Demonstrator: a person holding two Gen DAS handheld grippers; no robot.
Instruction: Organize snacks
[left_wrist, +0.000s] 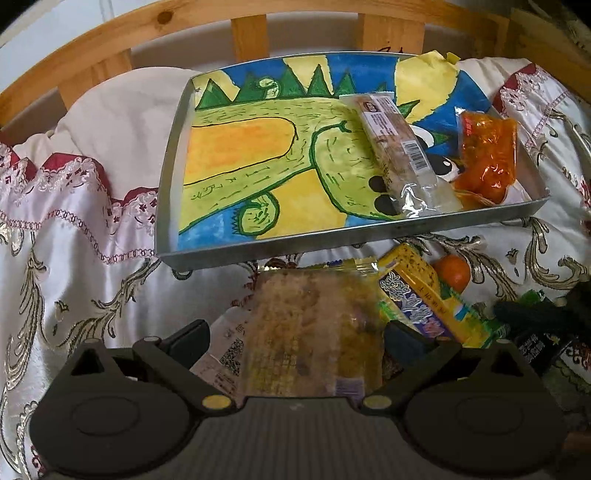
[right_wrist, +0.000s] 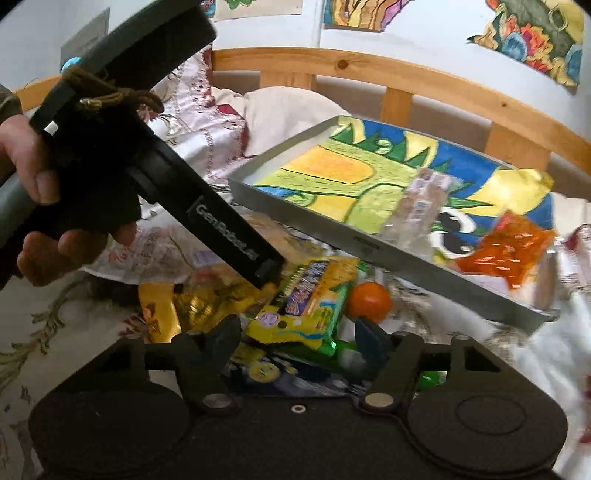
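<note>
A metal tray lined with a dinosaur drawing lies on the bed; a long clear bar packet and an orange packet rest at its right end. In front of it is a heap of snacks. My left gripper stands open wide over a clear packet of brown crumbly cake, which lies between its fingers. My right gripper is open around a yellow-green packet in the same heap. A tangerine sits just beyond it. In the right wrist view the left gripper dips into the heap.
An embroidered white cloth covers the bed, with a pillow and a wooden rail behind the tray. A gloved hand holds the left gripper. Drawings hang on the wall.
</note>
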